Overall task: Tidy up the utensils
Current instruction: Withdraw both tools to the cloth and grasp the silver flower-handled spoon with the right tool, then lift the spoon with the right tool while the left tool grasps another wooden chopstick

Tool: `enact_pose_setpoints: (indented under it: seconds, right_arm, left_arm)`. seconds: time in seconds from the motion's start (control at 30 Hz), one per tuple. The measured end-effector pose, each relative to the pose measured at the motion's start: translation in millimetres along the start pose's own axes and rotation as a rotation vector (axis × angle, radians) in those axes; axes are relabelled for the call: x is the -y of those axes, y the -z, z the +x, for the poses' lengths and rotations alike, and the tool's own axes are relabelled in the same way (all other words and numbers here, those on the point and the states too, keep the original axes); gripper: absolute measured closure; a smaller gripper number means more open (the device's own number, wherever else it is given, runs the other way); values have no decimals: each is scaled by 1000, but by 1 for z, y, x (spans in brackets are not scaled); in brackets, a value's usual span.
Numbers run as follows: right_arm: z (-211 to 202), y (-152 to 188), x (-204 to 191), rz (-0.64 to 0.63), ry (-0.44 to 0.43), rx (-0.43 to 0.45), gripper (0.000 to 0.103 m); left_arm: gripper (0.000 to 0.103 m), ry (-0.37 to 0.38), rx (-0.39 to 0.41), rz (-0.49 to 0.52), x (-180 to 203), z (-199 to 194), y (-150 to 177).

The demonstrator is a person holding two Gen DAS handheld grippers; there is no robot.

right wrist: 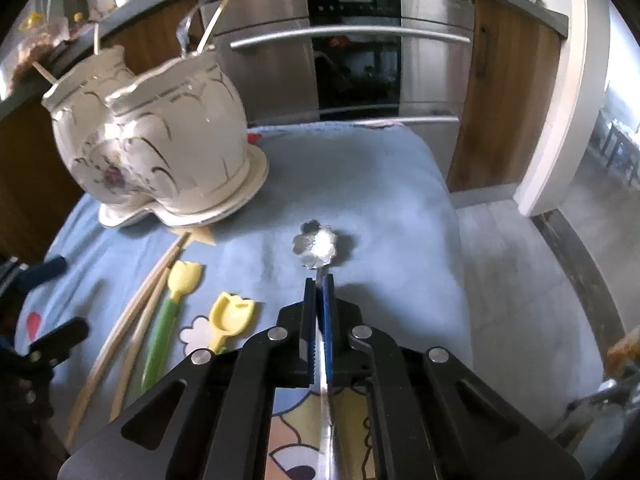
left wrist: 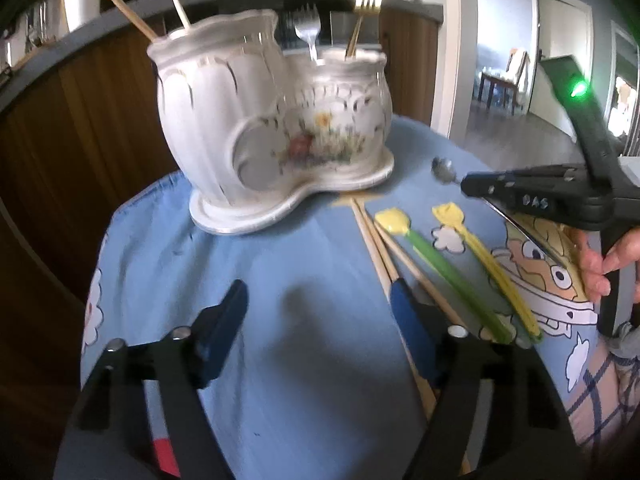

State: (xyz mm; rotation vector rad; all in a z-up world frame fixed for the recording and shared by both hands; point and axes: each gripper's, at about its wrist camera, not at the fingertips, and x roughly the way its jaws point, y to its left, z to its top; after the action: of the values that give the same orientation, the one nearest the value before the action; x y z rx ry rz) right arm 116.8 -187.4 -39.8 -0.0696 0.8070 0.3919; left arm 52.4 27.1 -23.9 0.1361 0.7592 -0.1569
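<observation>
Left of the ceramic holder [left wrist: 272,120] your left tool [left wrist: 320,320] hangs released over bare blue cloth [left wrist: 248,264], the chopsticks [left wrist: 376,248] beside one finger. Your right tool [right wrist: 319,284] is clenched on the silver spoon [right wrist: 316,244], handle running back between the jaws, bowl pointing away, right of the holder; the holder lies up and left. Oven [right wrist: 352,60] behind the surface.

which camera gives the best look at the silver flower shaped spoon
The right wrist view: the spoon lies centred, its petal bowl clear, its handle clamped in the right claw. The left wrist view shows only the bowl tip at the edge, beyond that claw.
</observation>
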Motion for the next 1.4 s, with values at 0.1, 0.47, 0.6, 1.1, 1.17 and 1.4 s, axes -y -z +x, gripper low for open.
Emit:
enact_pose_setpoints:
  seconds: [0.1, 0.47, 0.6, 1.1, 1.17, 1.4]
  right_arm:
    - [-4, 2, -2, -14, -6, 17, 99]
    - [-26, 7, -7, -40, -46, 90, 99]
    - [-34, 7, -5, -30, -70, 125, 99]
    - [-86, 5, -13, -89, -113, 407, 101]
    - [-92, 5, -13, -86, -114, 440, 101]
    - [-95, 3, -11, -78, -124, 460, 101]
  left_arm:
    - [33, 14, -13, -4, 4, 0, 0]
    - [48, -6, -79, 53, 21, 14, 0]
    - [71, 29, -120, 85, 30, 15, -2]
    - [97, 111, -119, 36, 12, 19, -1]
    - [97, 109, -103, 37, 9, 16, 1]
    - [97, 118, 11, 38, -4, -14, 5]
